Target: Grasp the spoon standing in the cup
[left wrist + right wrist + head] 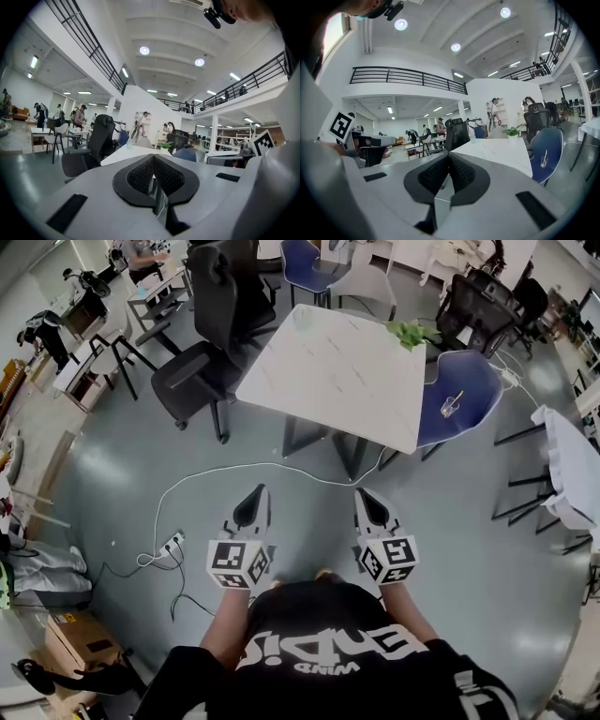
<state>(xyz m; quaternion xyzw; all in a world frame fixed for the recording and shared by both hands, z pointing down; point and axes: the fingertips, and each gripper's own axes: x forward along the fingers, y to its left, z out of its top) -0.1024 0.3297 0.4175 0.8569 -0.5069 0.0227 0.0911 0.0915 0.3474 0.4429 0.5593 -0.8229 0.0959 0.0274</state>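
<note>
**Spoon (457,397) in a clear cup: light, thin, easy to upset**

Spoon and cup (451,409) sit on the seat of a blue chair (473,371). In the head view that is at about two o'clock from the grippers and well apart from both. The chair stands at the three o'clock side of the white tabletop (328,371).

The handle leans out above the rim. It is too small to tell the material, but it looks slim and is probably stiff, very light and smooth enough to slip. The small transparent cup likely weighs little too. On a curved chair seat it could slide or tip under a sideways nudge.

The best hold is likely the upper handle, clear of the rim, pinched across its flat faces. It should then be drawn out along its own lean so that the cup is not dragged.

The left gripper (254,495) and the right gripper (367,495) hang side by side in front of the person. On each, the fingers (464,173) are pressed together with nothing between them. The right gripper is the nearer to the chair, and its fingers must part before any approach.
</note>
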